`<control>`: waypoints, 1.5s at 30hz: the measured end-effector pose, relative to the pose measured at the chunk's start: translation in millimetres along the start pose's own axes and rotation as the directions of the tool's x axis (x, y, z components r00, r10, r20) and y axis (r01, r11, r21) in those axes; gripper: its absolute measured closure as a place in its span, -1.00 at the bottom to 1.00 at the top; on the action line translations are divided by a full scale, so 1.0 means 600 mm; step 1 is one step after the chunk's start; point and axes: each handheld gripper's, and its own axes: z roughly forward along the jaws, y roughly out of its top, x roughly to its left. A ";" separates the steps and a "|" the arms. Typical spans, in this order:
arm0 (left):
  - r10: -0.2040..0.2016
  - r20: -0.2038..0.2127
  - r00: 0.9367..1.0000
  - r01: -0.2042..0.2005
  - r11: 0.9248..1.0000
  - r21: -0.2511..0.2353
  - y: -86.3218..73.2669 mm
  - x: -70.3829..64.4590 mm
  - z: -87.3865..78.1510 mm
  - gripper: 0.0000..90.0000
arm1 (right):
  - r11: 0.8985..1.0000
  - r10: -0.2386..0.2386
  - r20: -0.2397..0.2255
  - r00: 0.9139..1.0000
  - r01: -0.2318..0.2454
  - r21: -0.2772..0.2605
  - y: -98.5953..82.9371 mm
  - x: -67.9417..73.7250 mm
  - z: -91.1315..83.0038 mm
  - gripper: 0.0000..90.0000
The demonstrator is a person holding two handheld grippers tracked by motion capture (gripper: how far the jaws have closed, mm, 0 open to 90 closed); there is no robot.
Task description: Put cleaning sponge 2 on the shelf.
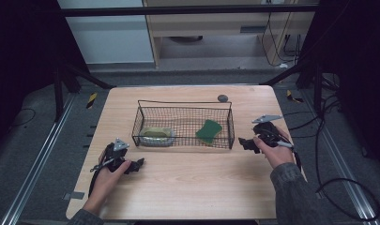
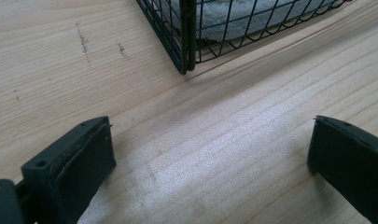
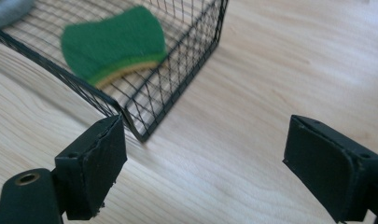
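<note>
Wire basket (image 1: 184, 124) sits mid-table (image 1: 187, 178), holding a green sponge (image 1: 209, 131) and a grey item (image 1: 155, 136), hard to identify. Left gripper (image 1: 137, 165) and right gripper (image 1: 246, 143) flank it, hands low, jaws wide, empty.

Black wire-mesh basket (image 1: 184, 104); green sponge (image 1: 209, 131), tan underside; grey-and-yellowish sponge (image 1: 156, 135); pale wood-grain tabletop (image 1: 192, 178); black fingers (image 3: 91, 165).

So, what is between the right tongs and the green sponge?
The basket's wire wall stands between them, then bare table; the right gripper view shows it. The sponge lies inside, the open right tongs outside.
</note>
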 end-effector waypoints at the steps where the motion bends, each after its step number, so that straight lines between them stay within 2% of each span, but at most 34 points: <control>1: 0.000 0.000 1.000 0.000 1.000 0.000 0.000 0.000 0.000 -1.00 | 1.000 0.004 0.005 1.000 -0.004 0.005 -0.006 -0.002 0.003 -0.71; 5: 0.000 0.000 1.000 0.000 1.000 0.000 0.000 0.000 0.000 -1.00 | 0.999 0.032 0.032 0.999 -0.032 0.005 -0.036 -0.006 0.020 -0.70; 10: 0.000 0.000 1.000 0.000 1.000 0.000 0.000 0.000 0.000 -1.00 | 0.997 0.076 0.042 0.996 -0.076 0.003 -0.057 -0.012 0.037 -0.70; 17: 0.000 0.000 1.000 0.000 1.000 0.000 0.000 0.000 0.000 -1.00 | 0.994 0.106 0.057 0.993 -0.107 0.008 -0.067 -0.026 0.054 -0.72; 19: 0.000 0.000 1.000 0.000 1.000 0.000 0.000 0.000 0.000 -1.00 | 0.993 0.120 0.072 0.990 -0.121 0.002 -0.068 -0.033 0.059 -0.72; 26: 0.000 0.001 1.000 0.000 1.000 0.000 0.000 0.000 0.000 -1.00 | 0.984 0.175 0.074 0.982 -0.176 0.007 -0.077 -0.040 0.074 -0.78; 32: 0.000 0.001 1.000 0.000 1.000 0.000 0.000 0.000 0.000 -1.00 | 0.981 0.195 0.090 0.977 -0.195 -0.006 -0.085 -0.038 0.086 -0.82; 34: 0.000 0.001 1.000 0.000 1.000 0.000 0.000 0.000 0.000 -1.00 | 0.979 0.202 0.096 0.975 -0.203 0.006 -0.092 -0.037 0.094 -0.85; 39: 0.000 0.001 1.000 0.000 1.000 0.000 0.000 0.000 0.000 -1.00 | 0.984 0.177 0.129 0.976 -0.178 -0.006 -0.095 -0.031 0.099 -0.89; 40: 0.000 0.001 1.000 0.000 1.000 0.000 0.000 0.000 0.000 -1.00 | 0.985 0.175 0.137 0.975 -0.174 -0.024 -0.098 -0.026 0.102 -0.96; 42: 0.000 0.001 1.000 0.000 1.000 -0.001 0.000 0.000 0.000 -1.00 | 0.985 0.174 0.140 0.975 -0.170 -0.039 -0.100 -0.025 0.104 -0.97; 45: 0.000 0.001 1.000 0.000 1.000 0.000 0.000 0.000 0.000 -1.00 | 0.982 0.187 0.146 0.971 -0.184 -0.038 -0.100 -0.022 0.103 -0.97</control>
